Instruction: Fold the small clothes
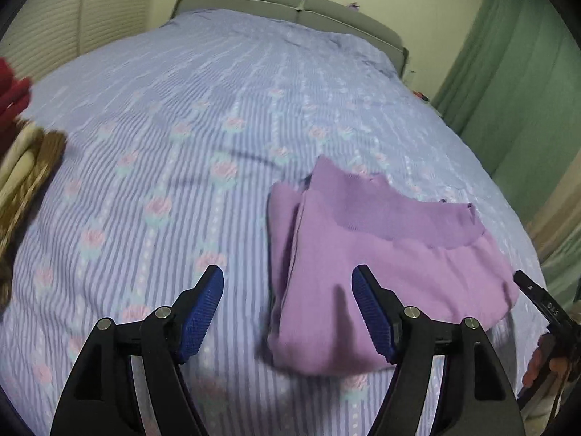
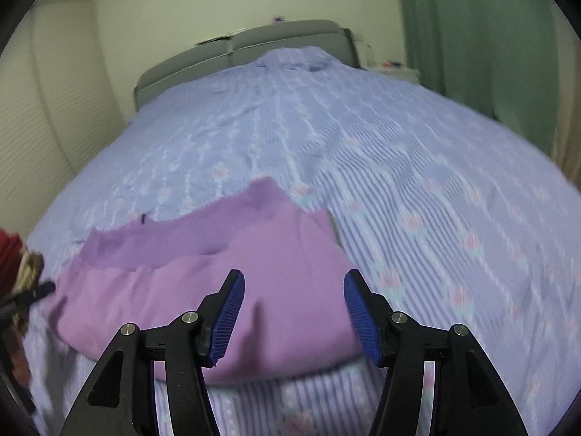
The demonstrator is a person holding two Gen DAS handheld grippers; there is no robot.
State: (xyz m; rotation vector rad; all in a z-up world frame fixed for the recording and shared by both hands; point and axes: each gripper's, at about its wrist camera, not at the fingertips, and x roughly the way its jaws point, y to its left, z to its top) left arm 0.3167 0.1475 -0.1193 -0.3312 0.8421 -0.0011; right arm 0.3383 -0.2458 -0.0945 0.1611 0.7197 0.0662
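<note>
A purple garment (image 1: pixel 381 254) lies folded on the striped lilac bedspread (image 1: pixel 163 145), its ribbed band on the far side. My left gripper (image 1: pixel 287 276) hovers over the garment's left edge, open, nothing between its blue pads. In the right wrist view the same purple garment (image 2: pixel 218 276) lies ahead and to the left. My right gripper (image 2: pixel 293 278) is open above its near right part and holds nothing. A black piece of the right gripper (image 1: pixel 537 298) and a hand (image 1: pixel 544 359) show at the left wrist view's right edge.
A pile of red and brown-cream clothes (image 1: pixel 21 181) sits at the bed's left edge, also seen as the pile (image 2: pixel 18 258) in the right wrist view. A grey headboard (image 1: pixel 290 3) closes the far end. Green curtains (image 1: pixel 526 91) hang at the right.
</note>
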